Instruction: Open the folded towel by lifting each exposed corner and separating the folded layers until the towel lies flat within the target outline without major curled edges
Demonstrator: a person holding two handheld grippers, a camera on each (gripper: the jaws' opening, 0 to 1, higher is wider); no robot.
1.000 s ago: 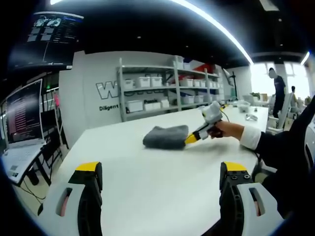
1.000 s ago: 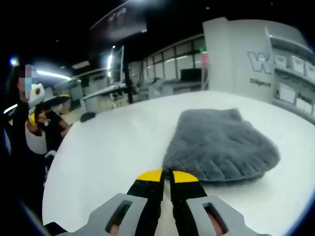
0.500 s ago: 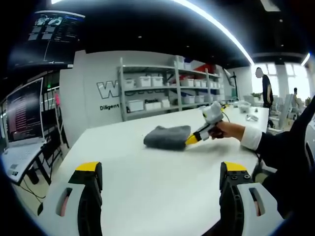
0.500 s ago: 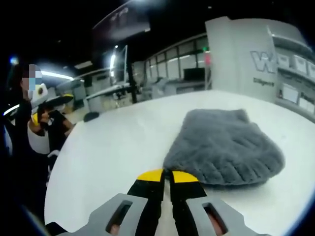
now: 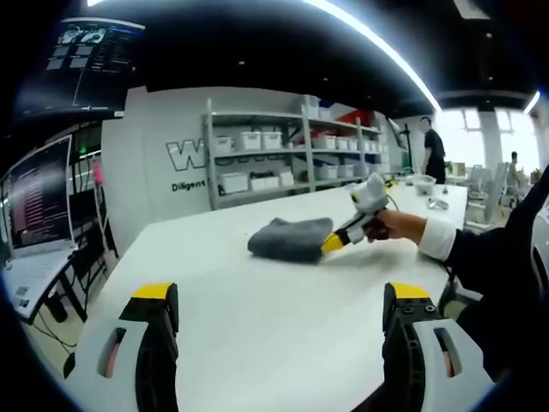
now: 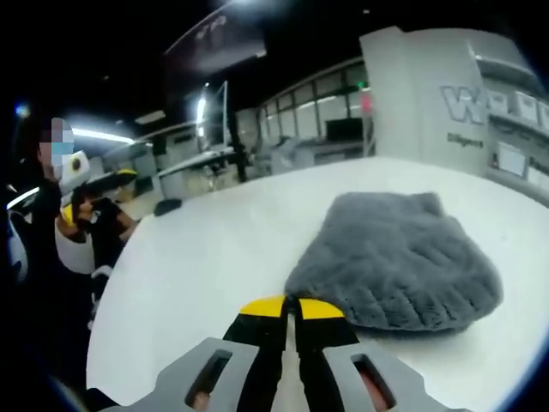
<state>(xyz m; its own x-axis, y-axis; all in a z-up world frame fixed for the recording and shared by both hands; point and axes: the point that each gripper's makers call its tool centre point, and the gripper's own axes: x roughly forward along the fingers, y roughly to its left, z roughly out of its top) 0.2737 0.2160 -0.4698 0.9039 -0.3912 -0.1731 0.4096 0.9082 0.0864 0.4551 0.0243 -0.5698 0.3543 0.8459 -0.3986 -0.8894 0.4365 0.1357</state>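
A folded grey towel (image 5: pixel 290 237) lies on the white table (image 5: pixel 257 300), far from my left gripper (image 5: pixel 280 296), which stands wide open near the table's front edge with nothing between its yellow-tipped jaws. In the left gripper view my right gripper (image 5: pixel 333 243) comes in from the right, held by a hand, its tip at the towel's near right edge. In the right gripper view the towel (image 6: pixel 403 257) fills the right middle, and my right gripper (image 6: pixel 290 307) is shut, its yellow tips just short of the towel's near edge and holding nothing.
Metal shelves (image 5: pixel 283 154) with white bins stand behind the table against the wall. A laptop and monitors (image 5: pixel 39 215) sit at the left. A person (image 5: pixel 433 150) stands far right by the windows. A person's sleeve (image 5: pixel 489 257) crosses the right side.
Both grippers stay nearly still. The views shift slightly, and the person in the background has walked leftward. The towel lies as before.
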